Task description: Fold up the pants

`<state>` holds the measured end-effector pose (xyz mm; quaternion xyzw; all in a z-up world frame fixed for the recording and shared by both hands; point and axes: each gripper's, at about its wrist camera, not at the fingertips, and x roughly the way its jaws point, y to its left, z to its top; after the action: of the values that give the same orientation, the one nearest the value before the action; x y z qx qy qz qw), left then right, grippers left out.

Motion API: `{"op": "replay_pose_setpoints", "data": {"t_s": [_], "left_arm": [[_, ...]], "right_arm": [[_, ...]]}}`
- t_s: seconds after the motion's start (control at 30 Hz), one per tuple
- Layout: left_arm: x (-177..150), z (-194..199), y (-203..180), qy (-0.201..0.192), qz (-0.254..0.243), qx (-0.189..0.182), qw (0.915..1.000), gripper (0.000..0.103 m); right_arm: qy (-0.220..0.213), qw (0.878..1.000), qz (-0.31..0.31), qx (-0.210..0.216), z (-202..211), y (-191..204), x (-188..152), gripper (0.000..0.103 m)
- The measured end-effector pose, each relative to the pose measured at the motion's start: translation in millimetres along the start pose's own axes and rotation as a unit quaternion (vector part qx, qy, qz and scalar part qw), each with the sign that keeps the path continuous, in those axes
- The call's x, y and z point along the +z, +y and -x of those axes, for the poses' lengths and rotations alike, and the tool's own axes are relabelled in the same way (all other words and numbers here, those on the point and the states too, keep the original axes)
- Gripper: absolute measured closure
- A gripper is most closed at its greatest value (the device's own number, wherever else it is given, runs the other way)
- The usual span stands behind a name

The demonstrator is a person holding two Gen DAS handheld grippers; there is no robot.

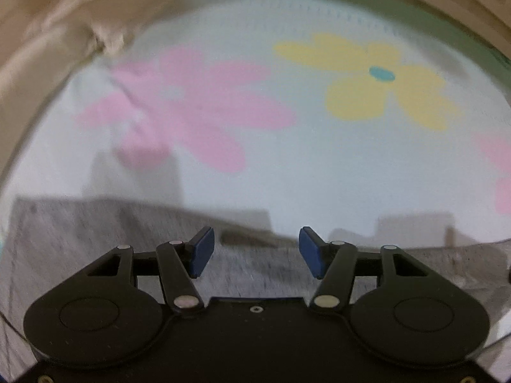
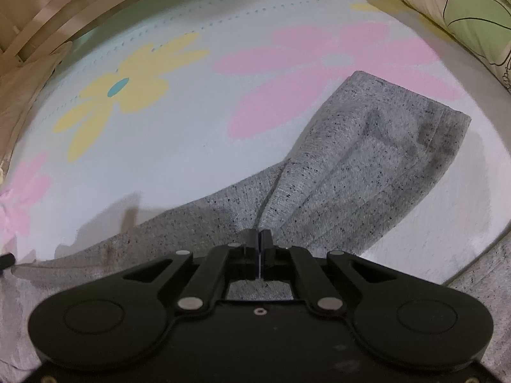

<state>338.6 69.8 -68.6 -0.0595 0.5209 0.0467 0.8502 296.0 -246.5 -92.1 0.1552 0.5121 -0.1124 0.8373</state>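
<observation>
Grey speckled pants [image 2: 367,166] lie on a pale sheet, one leg reaching up to the right. My right gripper [image 2: 260,239] is shut, its tips pinching a raised crease of the pants where the two legs meet. In the left wrist view the pants [image 1: 95,239] are a blurred grey band across the lower part. Above that cloth my left gripper [image 1: 257,249] stands open, its blue pads [image 1: 202,250] wide apart with nothing between them.
The sheet [image 2: 159,146] is light blue-white with pink and yellow flowers [image 1: 383,79]. A green-and-cream quilt [image 2: 463,16] lies bunched at the far right. Beige cloth [image 1: 48,32] and a wooden frame [image 2: 48,9] border the left side.
</observation>
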Motion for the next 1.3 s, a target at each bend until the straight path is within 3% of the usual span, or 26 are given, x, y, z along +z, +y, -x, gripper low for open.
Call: {"op": "replay_pose_setpoints", "data": {"t_s": [0.23,0.4,0.53,0.63,0.73,0.77,0.8,0.9,1.0,1.3], "left_arm": [[-4,-11,2,0.013,0.016,0.013,0.9997,0.040],[4,-13,8,0.014,0.059,-0.011,0.9981,0.040],[3,-23,-1,0.035,0.032,0.006,0.9988,0.040],[2,-32,-1,0.045,0.050,0.010,0.9977,0.040],[2,-45,2,0.064,0.077,0.001,0.9950,0.048],[3,-44,2,0.054,0.080,0.006,0.9953,0.055],[4,-43,3,0.042,0.084,0.007,0.9956,0.080],[4,-34,11,0.027,0.107,-0.013,0.9938,0.093],[-1,-11,19,-0.002,0.116,-0.027,0.9929,0.094],[-36,89,2,-0.085,0.083,-0.018,0.9927,0.094]], "right_arm": [[0.001,1.000,0.002,0.010,2,-14,-4,0.102],[0.001,1.000,0.005,0.011,-3,-19,-5,0.102],[-0.003,1.000,0.008,0.012,-2,-15,-5,0.102],[-0.004,1.000,0.007,0.014,-3,-16,-6,0.102],[-0.005,1.000,0.005,0.016,-3,-18,-7,0.102],[-0.005,1.000,0.003,0.017,-2,-19,-6,0.102],[-0.005,1.000,0.002,0.018,-2,-19,-6,0.102],[-0.008,1.000,-0.004,0.023,1,-22,-6,0.102],[-0.015,0.999,-0.005,0.028,8,-23,-5,0.102],[-0.063,0.997,0.018,0.033,71,-25,-5,0.102]]}}
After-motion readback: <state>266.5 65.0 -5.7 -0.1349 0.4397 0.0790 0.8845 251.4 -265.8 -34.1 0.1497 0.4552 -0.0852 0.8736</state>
